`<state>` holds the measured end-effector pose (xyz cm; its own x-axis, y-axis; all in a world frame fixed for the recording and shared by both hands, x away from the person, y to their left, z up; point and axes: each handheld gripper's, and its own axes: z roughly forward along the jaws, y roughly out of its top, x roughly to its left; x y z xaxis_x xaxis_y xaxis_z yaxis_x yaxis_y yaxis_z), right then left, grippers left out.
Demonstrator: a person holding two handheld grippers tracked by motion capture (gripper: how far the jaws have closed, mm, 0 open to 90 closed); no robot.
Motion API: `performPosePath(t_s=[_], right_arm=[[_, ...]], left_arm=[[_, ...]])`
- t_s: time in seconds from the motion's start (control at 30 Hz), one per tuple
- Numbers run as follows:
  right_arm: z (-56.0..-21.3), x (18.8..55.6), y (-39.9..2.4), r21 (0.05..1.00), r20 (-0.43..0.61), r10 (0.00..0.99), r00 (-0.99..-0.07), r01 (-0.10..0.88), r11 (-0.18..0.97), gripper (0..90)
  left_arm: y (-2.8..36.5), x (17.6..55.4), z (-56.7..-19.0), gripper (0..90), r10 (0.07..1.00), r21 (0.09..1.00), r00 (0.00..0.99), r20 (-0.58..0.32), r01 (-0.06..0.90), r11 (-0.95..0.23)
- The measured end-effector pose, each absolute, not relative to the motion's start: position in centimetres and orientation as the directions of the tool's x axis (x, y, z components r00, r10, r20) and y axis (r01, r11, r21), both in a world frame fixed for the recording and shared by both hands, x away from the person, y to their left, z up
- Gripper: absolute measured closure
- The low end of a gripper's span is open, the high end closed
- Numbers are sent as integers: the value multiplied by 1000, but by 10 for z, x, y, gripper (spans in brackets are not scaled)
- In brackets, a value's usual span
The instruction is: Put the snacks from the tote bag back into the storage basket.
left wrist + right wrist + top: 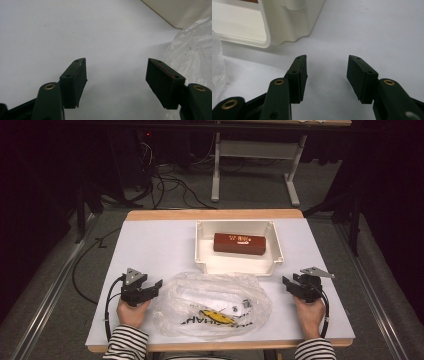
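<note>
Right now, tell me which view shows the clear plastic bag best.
The high view: the whole plastic bag lies between both grippers. The left gripper view catches its crinkled edge at right; the right gripper view shows a sliver at left.

Left tool [156, 286] jaws wide apart, right tool [286, 282] jaws parted, both empty, held low

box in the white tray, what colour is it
The box is dark reddish-brown with small pale print on top, lying in the white tray. The high view shows it best.
</note>
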<state>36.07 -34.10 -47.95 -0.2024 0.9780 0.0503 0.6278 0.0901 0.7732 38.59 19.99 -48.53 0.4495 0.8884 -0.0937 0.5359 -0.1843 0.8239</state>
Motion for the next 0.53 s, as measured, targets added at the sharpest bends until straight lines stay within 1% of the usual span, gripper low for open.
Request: performPosePath(t_s=[0.1, 0.3, 0.53], right_arm=[[-480, 360, -339, 775, 26, 981, -194, 624, 103, 489], [-480, 361, -341, 777, 38, 981, -190, 623, 91, 467], [-480, 362, -340, 765, 38, 982, -184, 638, 89, 462]], left_arm=[[200, 386, -485, 334, 887, 824, 453, -93, 535, -187], [200, 385, -485, 334, 886, 825, 453, -95, 534, -185], [201, 386, -485, 335, 885, 825, 455, -100, 534, -182]])
